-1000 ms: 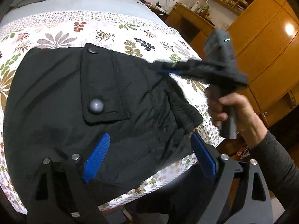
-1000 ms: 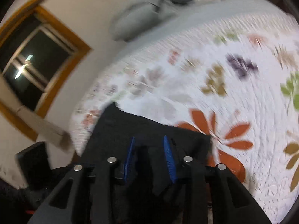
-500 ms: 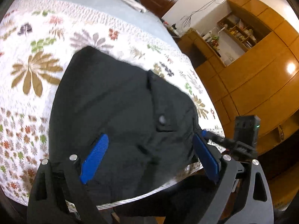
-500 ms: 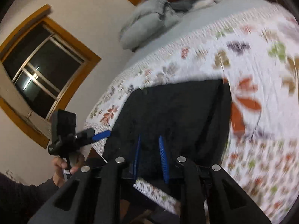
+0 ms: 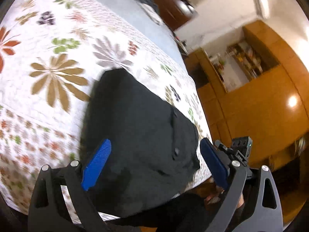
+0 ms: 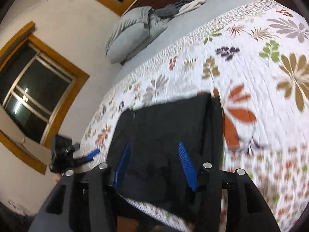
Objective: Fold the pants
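The black pants [image 5: 139, 127] lie folded in a compact block on the floral bedspread [image 5: 48, 58], near the bed's front edge. They also show in the right wrist view [image 6: 170, 125]. My left gripper [image 5: 154, 154] is open and empty, raised above the pants near the front edge. My right gripper [image 6: 154, 154] is open and empty, also raised above the pants. The right gripper shows in the left wrist view [image 5: 237, 150] off the bed's edge. The left gripper shows in the right wrist view [image 6: 85, 156] at the left side of the pants.
Grey pillows [image 6: 131, 34] and loose clothes [image 6: 179, 5] lie at the head of the bed. A window [image 6: 32, 96] is in the wall on the left. Wooden cabinets and shelves [image 5: 251, 89] stand on the right of the bed.
Both grippers have pulled back and up from the pants. The right gripper, narrow before, has opened wide. The pants lie still on the bed.
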Demonstrator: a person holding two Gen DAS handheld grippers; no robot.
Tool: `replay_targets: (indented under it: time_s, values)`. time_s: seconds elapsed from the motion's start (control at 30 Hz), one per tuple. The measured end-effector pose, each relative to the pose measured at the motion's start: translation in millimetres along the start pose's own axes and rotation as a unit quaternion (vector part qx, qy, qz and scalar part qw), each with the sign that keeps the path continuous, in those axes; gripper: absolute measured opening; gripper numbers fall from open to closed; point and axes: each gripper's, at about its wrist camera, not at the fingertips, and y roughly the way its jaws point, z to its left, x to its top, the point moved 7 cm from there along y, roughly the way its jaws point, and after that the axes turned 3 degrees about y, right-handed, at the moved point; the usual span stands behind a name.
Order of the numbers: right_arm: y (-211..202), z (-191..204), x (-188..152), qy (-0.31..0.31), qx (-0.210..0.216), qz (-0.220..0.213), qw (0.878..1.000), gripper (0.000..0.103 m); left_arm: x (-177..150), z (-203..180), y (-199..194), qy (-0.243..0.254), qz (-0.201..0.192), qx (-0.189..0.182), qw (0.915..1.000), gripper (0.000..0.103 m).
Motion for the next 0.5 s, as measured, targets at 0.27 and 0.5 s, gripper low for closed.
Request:
replay_targets:
  time_s: [0.27, 0.5]
  values:
    - [62.8, -55.3, 41.5, 0.076, -0.014, 0.043, 0.996, 0.047, 20.5, 50.7, 29.4, -0.053, 0.079, -0.014, 0.9954, 0.094]
    - [39.4, -61.7, 41.9, 0.084, 0.004, 0.033, 0.996, 0.085, 25.7, 65.0, 49.9, -0.054, 0.115, -0.050, 0.9906, 0.095]
